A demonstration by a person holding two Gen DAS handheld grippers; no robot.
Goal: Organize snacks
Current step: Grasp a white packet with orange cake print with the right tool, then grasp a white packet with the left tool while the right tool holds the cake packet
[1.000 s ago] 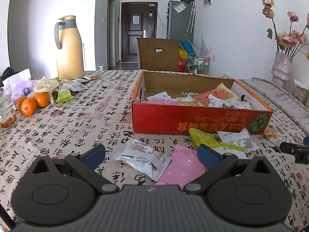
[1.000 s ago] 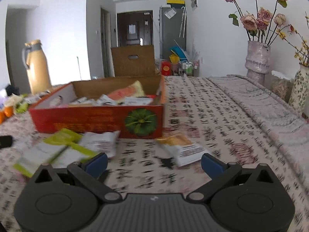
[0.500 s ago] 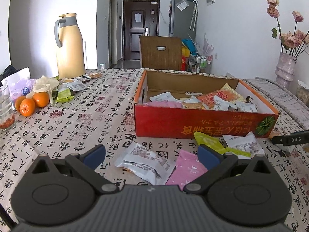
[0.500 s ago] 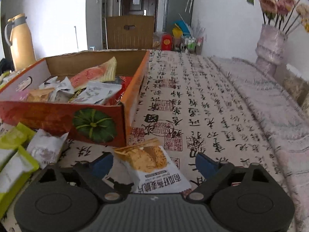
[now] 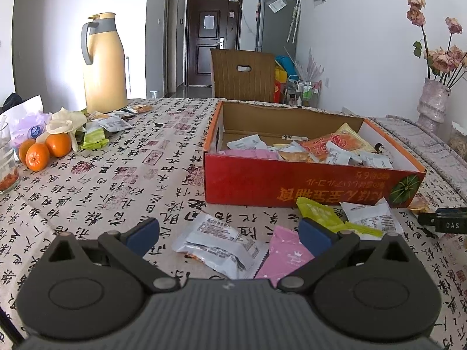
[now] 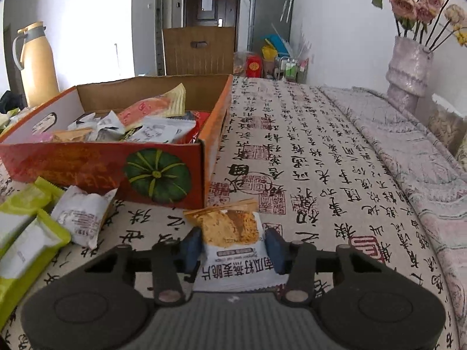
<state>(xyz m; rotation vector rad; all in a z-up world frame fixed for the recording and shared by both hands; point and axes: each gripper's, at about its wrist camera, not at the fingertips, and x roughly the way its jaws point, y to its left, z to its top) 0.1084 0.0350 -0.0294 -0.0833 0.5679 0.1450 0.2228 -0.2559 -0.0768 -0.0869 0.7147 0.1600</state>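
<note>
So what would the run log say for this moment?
right gripper: closing round cracker packet | left gripper: open, over packets | box: part filled

Orange-and-white cracker packet (image 6: 233,242) lies flat on the cloth just off the near right corner of my red snack box (image 6: 96,169), which is open-topped and part-filled with mixed packets. Silver packet (image 5: 216,240) and pink packet (image 5: 284,255) lie loose before the box; green packets (image 6: 26,233) and a white packet (image 6: 81,215) sit against its front wall.

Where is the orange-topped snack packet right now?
Right wrist view: the packet lies on the tablecloth between the right tool's closing pads, near the box's pumpkin corner.
</note>
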